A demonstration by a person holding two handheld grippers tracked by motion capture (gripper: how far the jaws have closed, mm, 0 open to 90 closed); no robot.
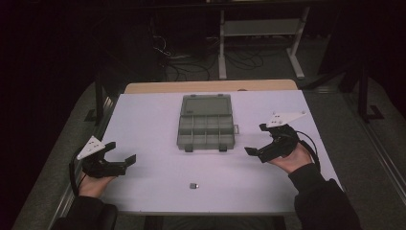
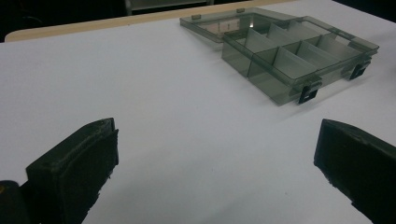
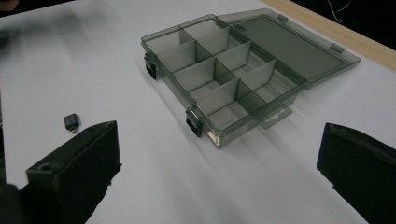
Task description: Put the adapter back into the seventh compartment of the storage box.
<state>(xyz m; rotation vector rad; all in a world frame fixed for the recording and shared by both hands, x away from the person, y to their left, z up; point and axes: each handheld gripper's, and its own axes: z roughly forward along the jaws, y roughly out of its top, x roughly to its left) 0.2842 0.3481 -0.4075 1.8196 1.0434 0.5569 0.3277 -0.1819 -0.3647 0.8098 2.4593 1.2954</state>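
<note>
- The left gripper (image 1: 122, 152) is held in the person's left hand (image 1: 93, 184) at the near left of the white table (image 1: 153, 124). Its jaws stand wide apart with nothing between them, only bare tabletop.
- The right gripper (image 1: 258, 139) is held in the person's right hand (image 1: 292, 160) at the near right of the table, its jaws likewise spread wide and empty, pointing inward toward the middle.
- A small dark object (image 1: 193, 185) lies on the table between the two grippers and nearer to the person than either set of jaws. In the right gripper view it sits just beyond the tip of the jaw at that view's left (image 3: 71, 122), apart from it. What it is I cannot tell.
- Farther out, between and beyond the grippers, a clear grey compartment box (image 1: 206, 132) rests on the table with its lid (image 1: 207, 105) folded flat open on the far side. It lies ahead of the left gripper, toward that view's right (image 2: 299, 51), and straight ahead of the right gripper (image 3: 219, 79).
- Its compartments look empty, and two dark latches (image 3: 194, 122) hang on the near wall.
</note>
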